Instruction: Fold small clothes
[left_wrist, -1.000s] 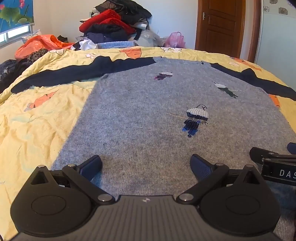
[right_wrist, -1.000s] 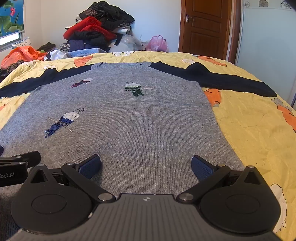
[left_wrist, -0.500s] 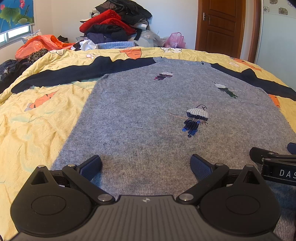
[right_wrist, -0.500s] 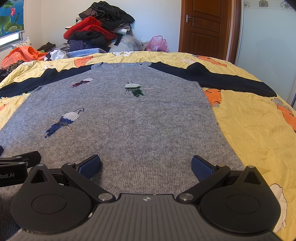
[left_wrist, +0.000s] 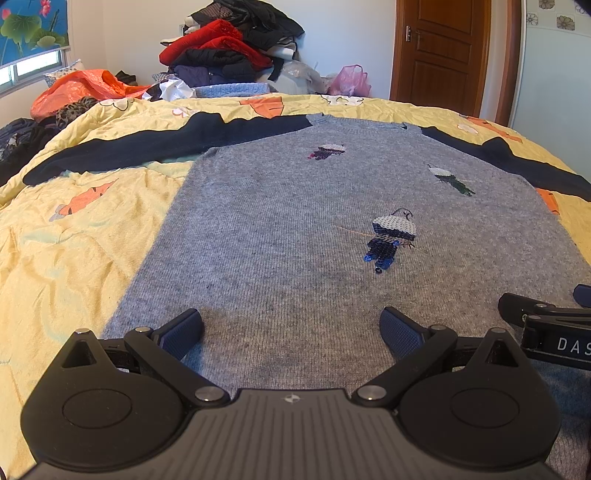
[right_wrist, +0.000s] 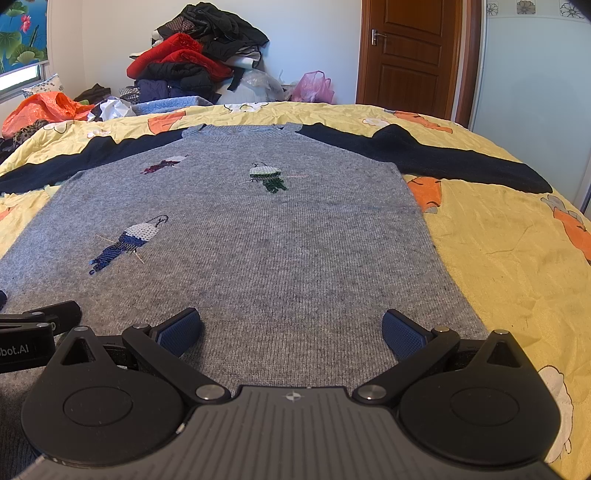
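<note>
Left tongs (left_wrist: 291, 325): spread wide, blue pads apart, nothing between them; low over the near hem of the sweater, toward its left side.
Right tongs (right_wrist: 291, 326): spread just as wide, holding nothing; low over the near hem toward its right side, just beside the left tongs.
Sweater (left_wrist: 295, 229): grey knit body, laid flat and face up on the bed, hem near, neckline far; unfolded.
Sleeves: dark navy; left sleeve (left_wrist: 147, 147) stretched out to the far left, right sleeve (right_wrist: 424, 155) out to the far right, both lying flat.
Decoration: three sequined bird figures on the chest, the nearest one (left_wrist: 391, 236) blue and white.
Bed cover (right_wrist: 517, 251): yellow with orange prints, wrinkled, under the sweater.
Far end: clothes pile (left_wrist: 229, 48) in red and black beyond the bed's far edge, against the wall; pink bag (right_wrist: 314, 86) to its right.
Far right: brown wooden door (right_wrist: 406, 55), shut.
</note>
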